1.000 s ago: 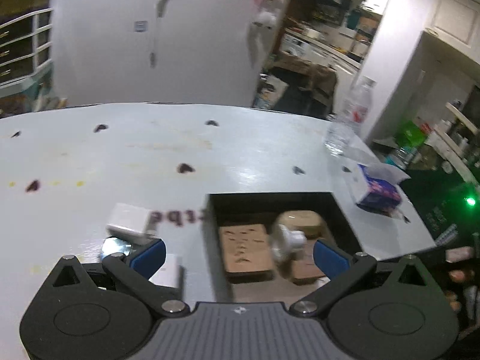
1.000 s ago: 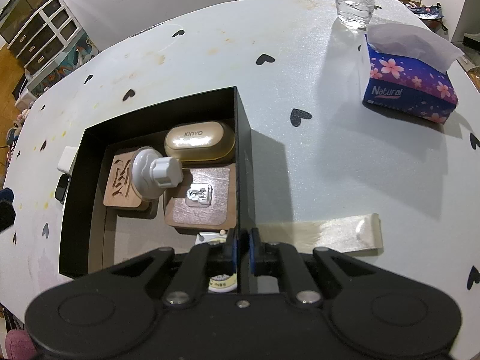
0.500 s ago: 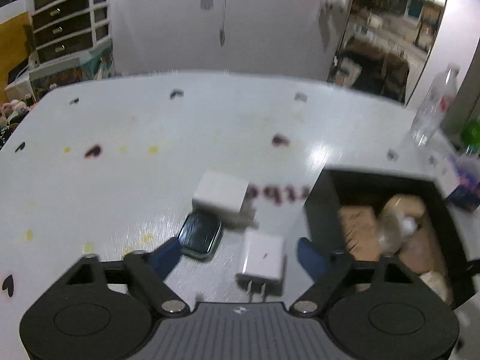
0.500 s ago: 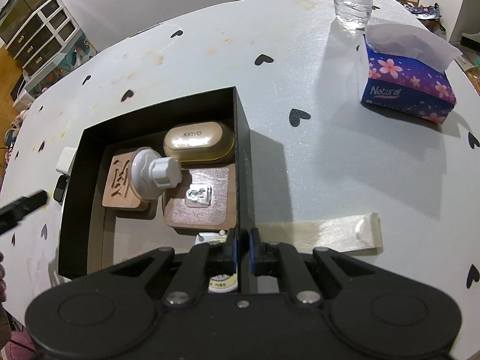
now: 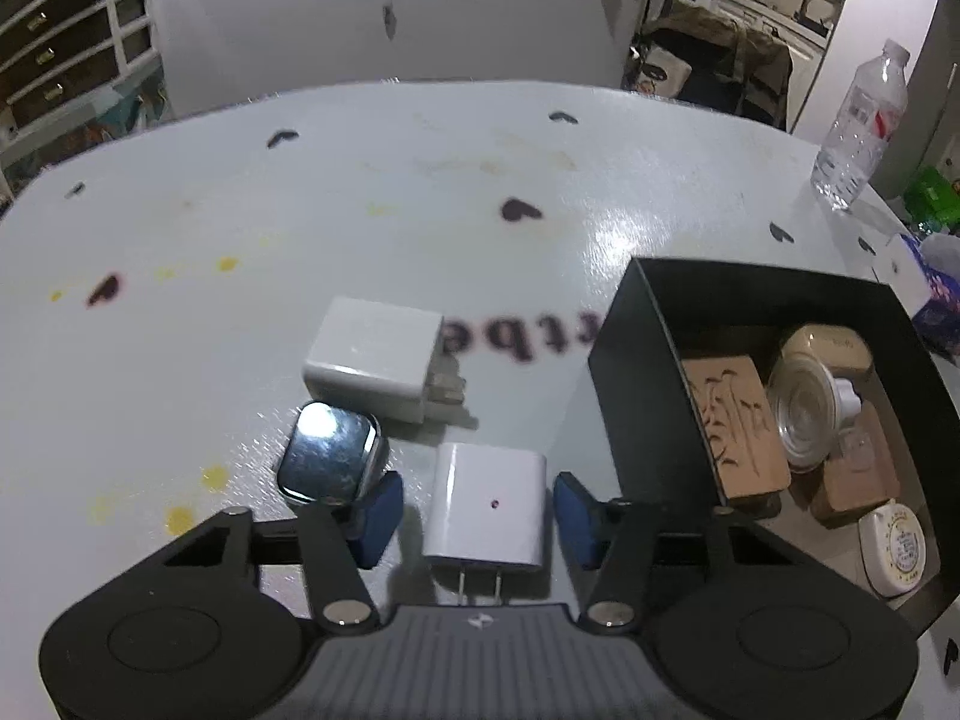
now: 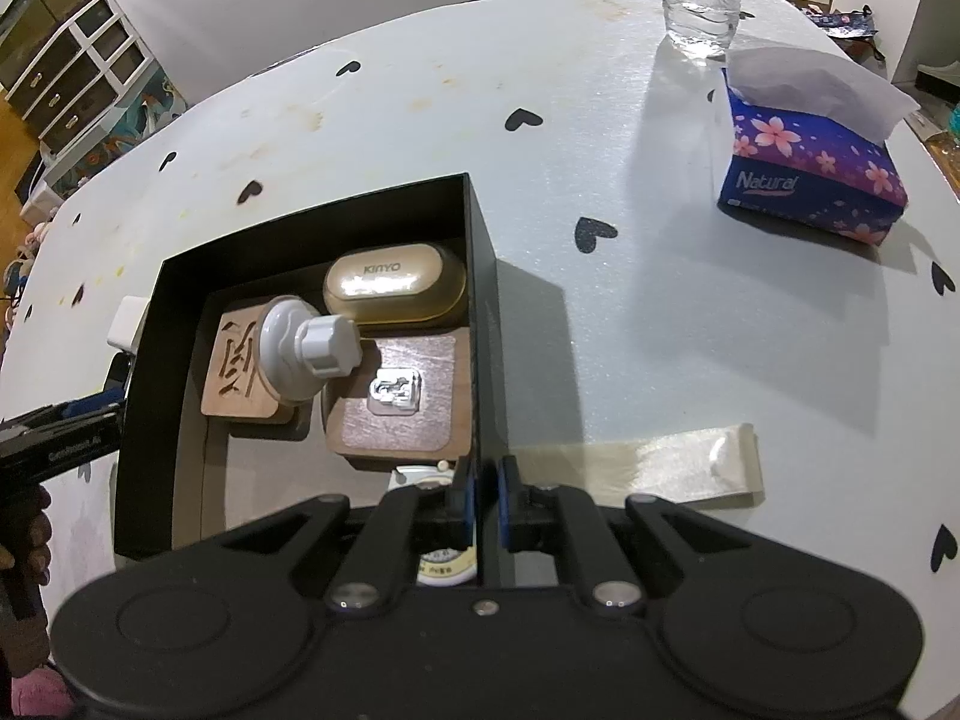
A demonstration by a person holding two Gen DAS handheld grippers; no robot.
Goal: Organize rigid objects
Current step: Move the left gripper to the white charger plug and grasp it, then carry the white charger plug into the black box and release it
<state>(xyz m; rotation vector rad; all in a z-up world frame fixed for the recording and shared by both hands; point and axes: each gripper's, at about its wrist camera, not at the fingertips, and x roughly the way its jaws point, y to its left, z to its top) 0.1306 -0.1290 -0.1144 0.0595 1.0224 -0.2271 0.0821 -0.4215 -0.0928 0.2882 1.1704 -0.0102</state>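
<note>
The pale grey-white table top (image 6: 600, 192) is dotted with small black hearts and a few yellow stains, and a strip of shiny beige tape (image 6: 654, 457) lies on it. The open box (image 6: 141, 420) is matt black and holds a glossy gold oval case (image 6: 393, 285), light brown wooden tiles (image 6: 231, 369), a white and clear knobbed lid (image 6: 300, 348) and a cream round tin (image 5: 894, 546). Outside it lie two plain white plug chargers (image 5: 487, 507), a mirror-bright silver and black watch body (image 5: 329, 461), a deep blue tissue pack with pink blossoms (image 6: 810, 174) and a clear water bottle with a red and white label (image 5: 861, 120).
</note>
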